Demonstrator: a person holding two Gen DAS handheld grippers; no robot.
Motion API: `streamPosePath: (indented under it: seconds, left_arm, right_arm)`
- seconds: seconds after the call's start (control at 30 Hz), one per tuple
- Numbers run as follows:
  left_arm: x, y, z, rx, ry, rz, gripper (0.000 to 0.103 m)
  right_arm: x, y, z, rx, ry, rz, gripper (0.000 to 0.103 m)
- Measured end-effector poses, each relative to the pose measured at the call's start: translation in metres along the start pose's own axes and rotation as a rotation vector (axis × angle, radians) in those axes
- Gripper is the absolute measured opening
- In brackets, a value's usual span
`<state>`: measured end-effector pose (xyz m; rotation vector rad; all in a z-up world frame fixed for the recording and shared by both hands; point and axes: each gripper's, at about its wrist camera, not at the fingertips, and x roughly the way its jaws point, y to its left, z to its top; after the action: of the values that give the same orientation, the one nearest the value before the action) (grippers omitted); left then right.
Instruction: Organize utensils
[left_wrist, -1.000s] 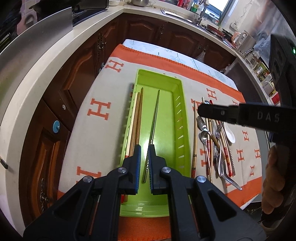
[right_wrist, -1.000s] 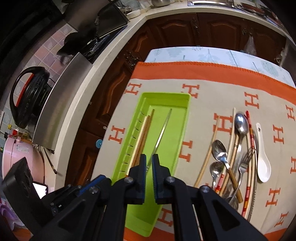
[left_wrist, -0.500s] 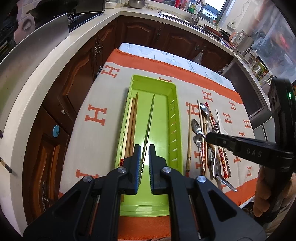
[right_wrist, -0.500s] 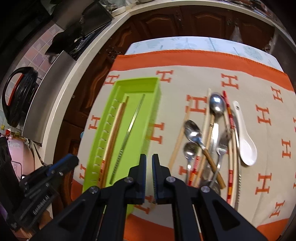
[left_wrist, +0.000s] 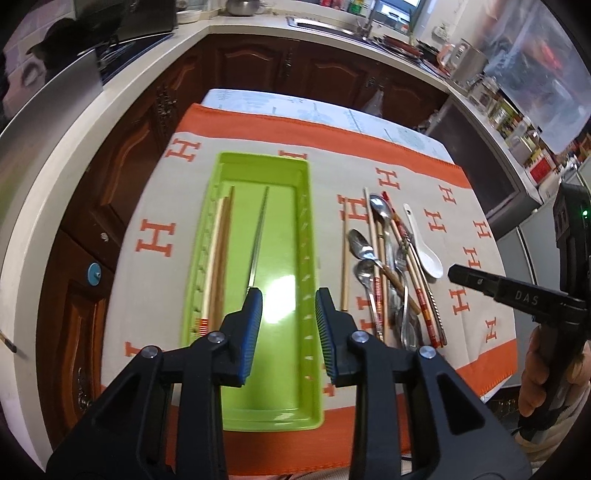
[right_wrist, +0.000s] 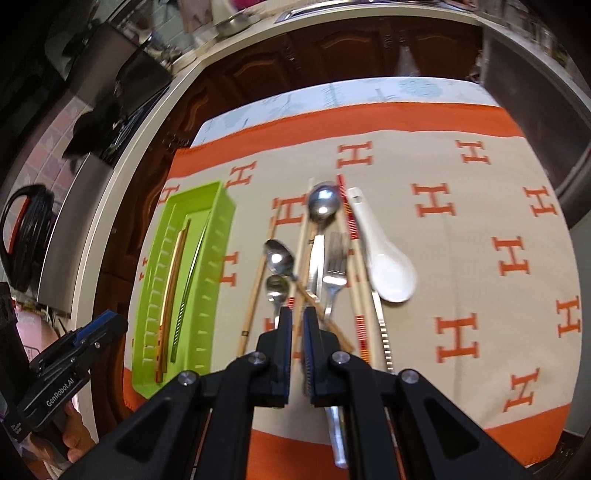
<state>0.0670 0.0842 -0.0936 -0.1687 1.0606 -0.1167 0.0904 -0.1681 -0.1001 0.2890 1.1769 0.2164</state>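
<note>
Two grippers, one green tray (left_wrist: 306, 229) sorting sticks.
Left gripper (left_wrist: 289, 310) gapes empty over the tray; right gripper (right_wrist: 296, 325) hovers pinched, empty, above the pile (right_wrist: 325, 258) beside it.

cloth (left_wrist: 236, 147) beige, orange H marks | cabinets (left_wrist: 255, 62) dark wood | countertop (left_wrist: 74, 122) pale | kettle (right_wrist: 22, 236) black

Kitchen. Dark wood cabinets (left_wrist: 258, 66) with carved doors under pale L-shaped countertop (left_wrist: 74, 122). Sink with faucet (left_wrist: 369, 18) on countertop, bright window (left_wrist: 397, 7) just behind. Steel range hood (left_wrist: 44, 122) left of cabinets. Black kettle (right_wrist: 22, 236) beyond hood.
</note>
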Motion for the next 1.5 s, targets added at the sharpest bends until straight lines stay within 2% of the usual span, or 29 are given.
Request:
streamPosePath:
  seconds: [0.27,0.53,0.63,0.87,1.1,1.33,1.5]
  left_arm:
    - [0.017,-0.042,0.005,0.060,0.048,-0.016,0.026]
    - [0.056,-0.080,0.011,0.103,0.129,-0.043,0.026]
    - [0.077,-0.091,0.010,0.104,0.186,-0.076,0.026]
    - [0.117,-0.101,0.001,0.098,0.289,-0.115,0.024]
    - [0.138,-0.105,-0.007,0.102,0.350,-0.101,0.008]
    - [0.153,-0.106,-0.021,0.114,0.413,-0.074,0.008]
    - [0.152,-0.103,-0.023,0.096,0.412,-0.073,0.008]
  right_arm:
    - [-0.004,-0.036,-0.001,0.052,-0.017,0.004,0.006]
    - [0.010,-0.063,-0.005,0.085,0.022,0.043,0.006]
    - [0.018,-0.067,-0.008,0.081,0.044,0.057,0.006]
    - [0.035,-0.073,-0.012,0.085,0.088,0.096,0.006]
    - [0.044,-0.078,-0.017,0.085,0.115,0.120,0.006]
    - [0.049,-0.084,-0.020,0.098,0.122,0.134,0.006]
    - [0.049,-0.085,-0.022,0.092,0.120,0.135,0.006]
